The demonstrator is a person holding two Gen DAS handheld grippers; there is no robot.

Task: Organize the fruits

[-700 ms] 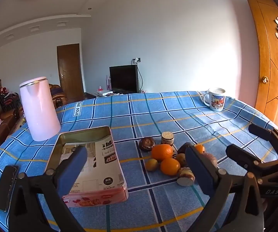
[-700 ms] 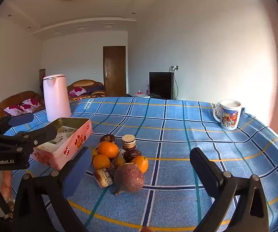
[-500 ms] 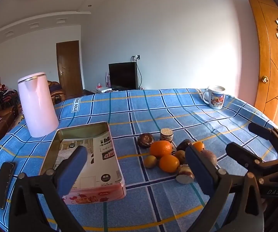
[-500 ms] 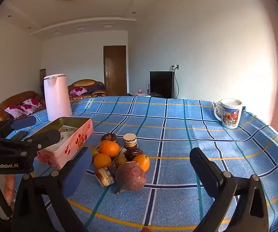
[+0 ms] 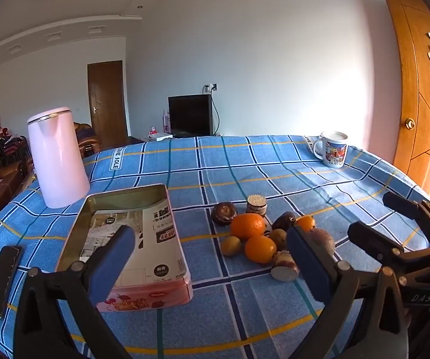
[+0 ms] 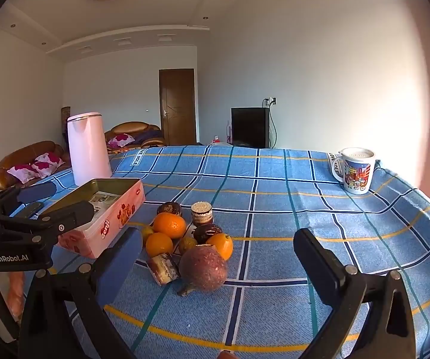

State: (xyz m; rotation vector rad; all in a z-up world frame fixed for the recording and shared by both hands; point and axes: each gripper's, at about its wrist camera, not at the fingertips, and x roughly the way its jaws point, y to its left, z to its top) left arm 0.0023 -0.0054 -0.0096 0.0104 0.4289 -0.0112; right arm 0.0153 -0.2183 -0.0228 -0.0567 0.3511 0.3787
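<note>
A pile of fruit lies mid-table: two oranges [image 5: 247,226] [image 5: 260,249], a smaller orange [image 5: 304,223], a greenish-brown fruit [image 5: 230,246], a dark fruit [image 5: 283,221] and a brown-purple passion fruit [image 6: 203,267] nearest the right gripper. Small snack items, a jar [image 6: 202,213] and a cake piece [image 6: 164,267], are mixed in. An open pink tin [image 5: 143,299] with paper inside sits left of the pile. My left gripper [image 5: 209,236] hovers open between the tin and the pile, holding nothing. My right gripper [image 6: 216,239] is open and holds nothing, its fingers wide on either side of the passion fruit.
A pink kettle [image 5: 56,158] stands behind the tin and a printed mug [image 5: 333,149] at the far right corner. A dark phone [image 5: 1,281] lies near the left table edge. A wooden door [image 5: 418,89] is to the right. A hand [image 6: 14,293] holds the left gripper.
The left gripper has edged forward, so the phone shows more fully. The right view has shifted slightly. Both grippers stay open and the fruit have not moved.
</note>
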